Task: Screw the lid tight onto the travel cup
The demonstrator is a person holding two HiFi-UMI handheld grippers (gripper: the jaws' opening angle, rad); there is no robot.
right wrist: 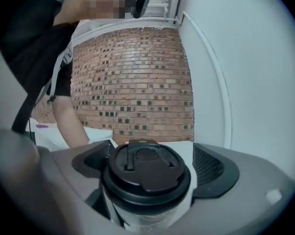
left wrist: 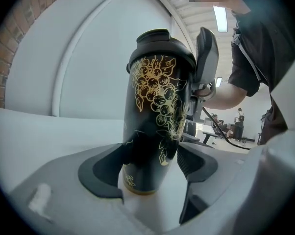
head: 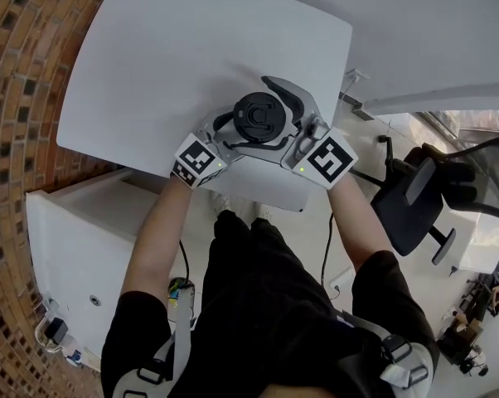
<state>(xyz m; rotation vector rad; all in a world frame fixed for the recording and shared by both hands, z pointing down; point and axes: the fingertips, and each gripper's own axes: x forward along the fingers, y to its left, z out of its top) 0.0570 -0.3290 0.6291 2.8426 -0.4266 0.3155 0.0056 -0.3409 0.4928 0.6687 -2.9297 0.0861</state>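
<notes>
A black travel cup (left wrist: pixel 157 116) with a gold flower print stands upright on the white table (head: pixel 175 48) near its front edge. A black lid (head: pixel 259 116) with a flip tab sits on top of it. My left gripper (left wrist: pixel 155 168) is shut on the lower part of the cup, with a pad pressed to each side. My right gripper (right wrist: pixel 150 170) is up at the lid (right wrist: pixel 146 168), its jaws wide on both sides. A strip of white shows between the lid and the right pad (right wrist: pixel 208 168), so the right gripper is open.
The table's front edge runs just under both grippers (head: pixel 258 135). A black office chair (head: pixel 415 197) stands to the right, and a white cabinet (head: pixel 75 247) is low on the left. A brick wall (head: pixel 17 73) lies beyond the table's left side.
</notes>
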